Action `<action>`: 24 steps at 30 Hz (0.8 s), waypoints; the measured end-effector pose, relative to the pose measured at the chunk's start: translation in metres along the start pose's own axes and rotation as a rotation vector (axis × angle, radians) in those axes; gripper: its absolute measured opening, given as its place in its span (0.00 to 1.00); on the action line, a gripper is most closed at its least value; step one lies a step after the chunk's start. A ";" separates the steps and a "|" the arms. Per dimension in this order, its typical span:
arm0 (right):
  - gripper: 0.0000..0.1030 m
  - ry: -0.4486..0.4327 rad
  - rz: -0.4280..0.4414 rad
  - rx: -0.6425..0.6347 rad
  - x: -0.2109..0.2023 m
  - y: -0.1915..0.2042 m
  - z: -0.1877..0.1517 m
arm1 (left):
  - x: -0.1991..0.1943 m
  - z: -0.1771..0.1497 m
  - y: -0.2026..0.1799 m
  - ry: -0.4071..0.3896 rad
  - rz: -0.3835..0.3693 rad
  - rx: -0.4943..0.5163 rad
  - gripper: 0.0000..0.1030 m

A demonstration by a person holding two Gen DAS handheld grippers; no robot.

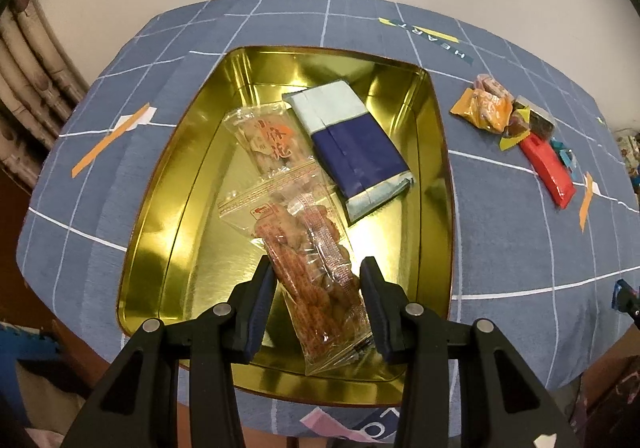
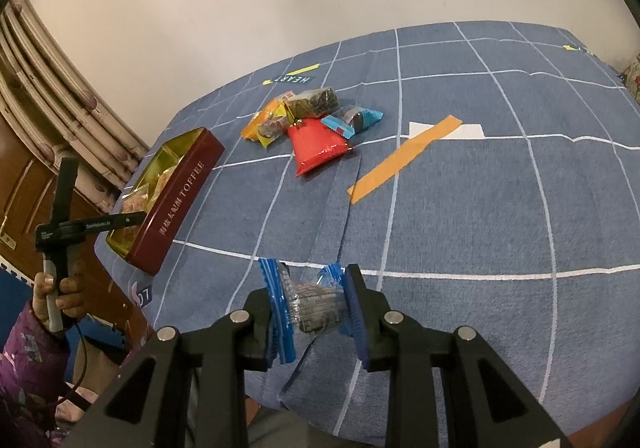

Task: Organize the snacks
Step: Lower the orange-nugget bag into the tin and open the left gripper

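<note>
A gold-lined toffee tin lies open on the blue checked tablecloth; its dark red side shows in the right wrist view. Inside lie a blue pack and a clear twisted-snack bag. My left gripper is over the tin's near end, shut on a second clear snack bag with red print. My right gripper is shut on a small blue-edged clear snack packet above the table's near edge. A pile of loose snacks, including a red packet, lies mid-table.
The pile also holds an orange packet, a dark snack bar and a blue candy. Orange tape strips mark the cloth. A curtain hangs at left, and the person's hand holds the left gripper.
</note>
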State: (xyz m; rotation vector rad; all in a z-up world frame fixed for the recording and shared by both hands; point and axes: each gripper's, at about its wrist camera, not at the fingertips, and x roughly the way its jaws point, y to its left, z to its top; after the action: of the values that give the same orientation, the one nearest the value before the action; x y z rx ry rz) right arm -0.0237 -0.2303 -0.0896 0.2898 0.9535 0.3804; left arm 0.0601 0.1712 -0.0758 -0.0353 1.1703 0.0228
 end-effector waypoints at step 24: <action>0.28 0.010 -0.003 0.002 0.002 0.000 0.000 | 0.004 -0.004 -0.020 0.006 0.025 0.077 0.39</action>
State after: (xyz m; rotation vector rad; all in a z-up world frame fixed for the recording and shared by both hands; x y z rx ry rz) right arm -0.0230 -0.2291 -0.0912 0.2884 0.9639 0.3788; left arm 0.0590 0.1515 -0.0810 0.0470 1.1765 0.0001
